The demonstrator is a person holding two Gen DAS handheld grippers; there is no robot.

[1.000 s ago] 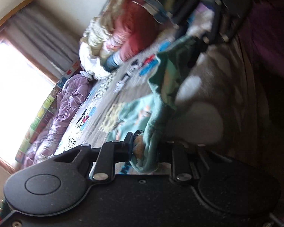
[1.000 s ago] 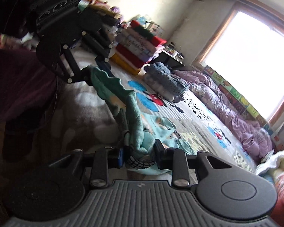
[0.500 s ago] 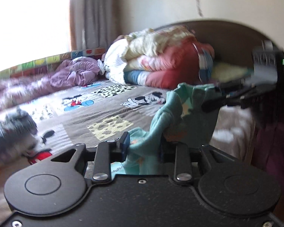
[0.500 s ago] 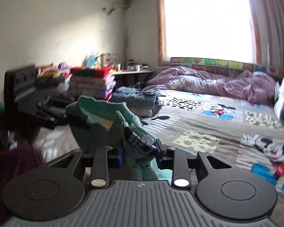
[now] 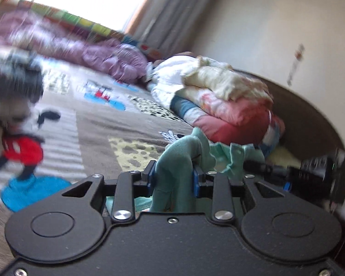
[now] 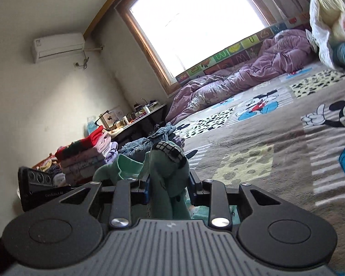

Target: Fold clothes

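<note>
A teal green garment (image 5: 179,158) is bunched between the fingers of my left gripper (image 5: 173,179), which is shut on it. The same garment (image 6: 165,174), with a black-and-white checked patch, is pinched in my right gripper (image 6: 169,189), also shut on it. The cloth spans between the two grippers, low over the cartoon-print bed cover (image 6: 276,142). The right gripper (image 5: 306,170) shows at the right of the left wrist view. The left gripper (image 6: 41,184) shows at the left of the right wrist view.
A pile of folded quilts (image 5: 218,99) lies at the head of the bed. A purple duvet (image 6: 241,80) runs under the window. A heap of denim clothes (image 6: 154,138) and a stack of folded clothes (image 6: 85,154) sit at the far left.
Both grippers have dropped toward the bed cover with the teal garment still held and have tilted. The cloth between them hangs shorter and more bunched.
</note>
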